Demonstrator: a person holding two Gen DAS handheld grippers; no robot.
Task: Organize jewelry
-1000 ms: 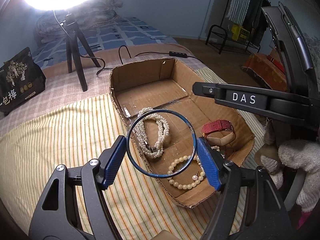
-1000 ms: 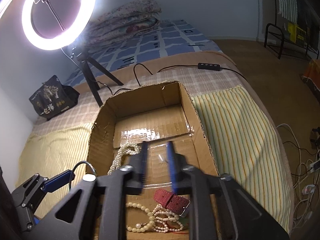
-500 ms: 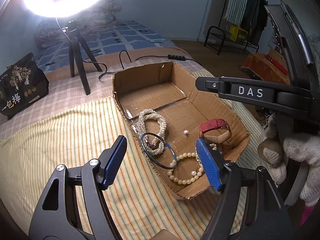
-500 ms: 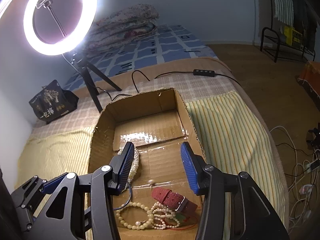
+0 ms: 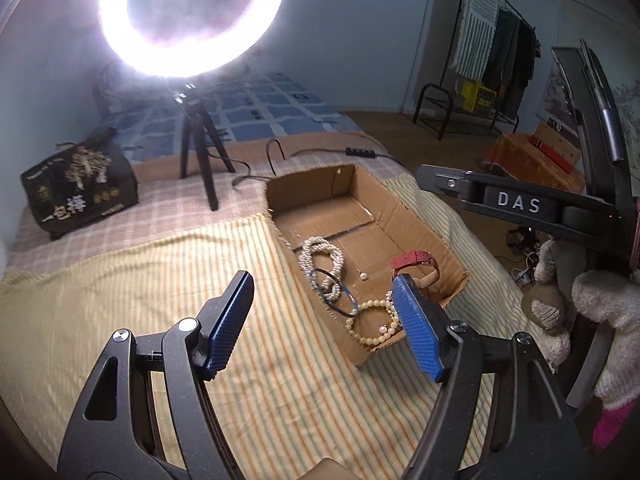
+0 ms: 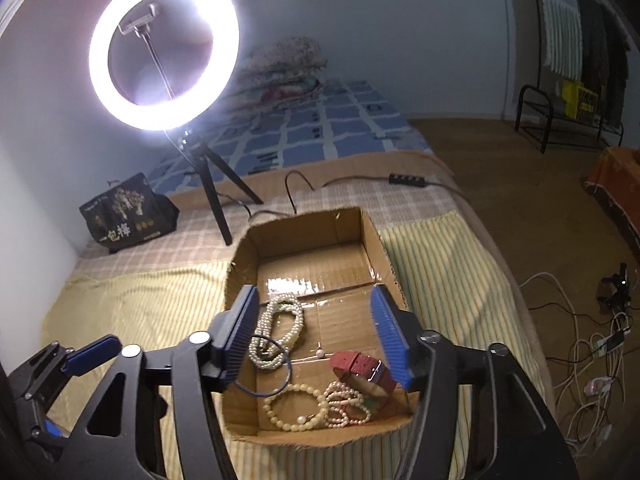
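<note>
An open cardboard box (image 5: 424,224) (image 6: 376,240) lies on the striped cloth. Inside lie a twisted pearl necklace (image 5: 320,256) (image 6: 276,332), a thin blue bangle (image 5: 334,292) (image 6: 264,368) leaning over it, a cream bead bracelet (image 5: 370,324) (image 6: 294,406), a red-strapped watch (image 5: 416,262) (image 6: 360,366), a small pearl bracelet (image 6: 346,402) and a loose pearl (image 5: 363,276). My left gripper (image 5: 324,324) is open and empty, above the box's near left edge. My right gripper (image 6: 316,338) is open and empty above the box; its body shows in the left wrist view (image 5: 516,204).
A lit ring light on a tripod (image 5: 200,152) (image 6: 212,192) stands behind the box. A black printed bag (image 5: 80,188) (image 6: 124,212) sits at back left. A cable with an inline switch (image 5: 360,153) (image 6: 408,180) runs behind the box. The bed edge drops to the floor with cables (image 6: 592,360) at right.
My left gripper opened and let go of the blue bangle, which now lies in the box, then pulled back. My right gripper opened and rose away from the box.
</note>
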